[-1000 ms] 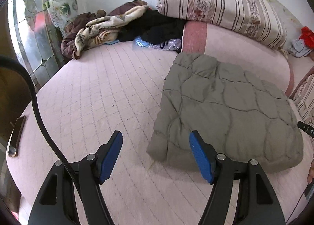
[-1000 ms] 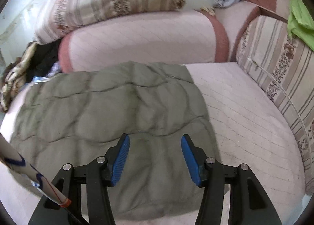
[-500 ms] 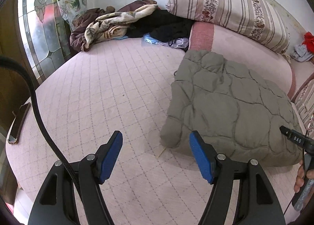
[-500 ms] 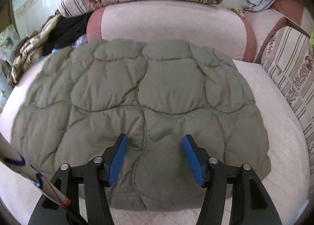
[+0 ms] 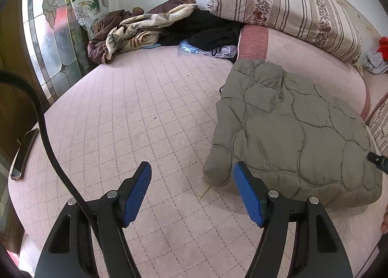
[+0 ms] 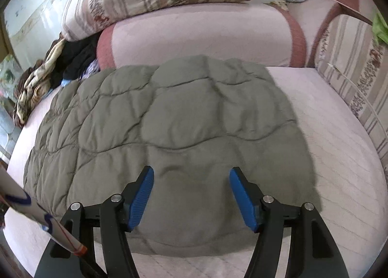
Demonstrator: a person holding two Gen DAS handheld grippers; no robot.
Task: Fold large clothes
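Note:
A folded olive quilted jacket (image 5: 291, 132) lies on the pink bed, to the right in the left wrist view and filling the middle of the right wrist view (image 6: 169, 120). My left gripper (image 5: 191, 176) is open over bare mattress, its right finger just beside the jacket's near left corner, with nothing between its pads. My right gripper (image 6: 191, 178) hovers over the jacket's near edge; its jaws are opening and grip nothing, the cloth lying flat beneath them.
The quilted pink mattress (image 5: 135, 113) stretches left. A heap of clothes and a blanket (image 5: 145, 28) sits at the back by the window. A striped pillow (image 5: 278, 1) tops a pink bolster (image 6: 201, 35). A phone (image 5: 24, 154) lies at the left edge.
The right gripper's jaws have widened and it has shifted over the jacket's near edge. The left view has drawn back slightly, the jacket corner now sitting beside its right finger.

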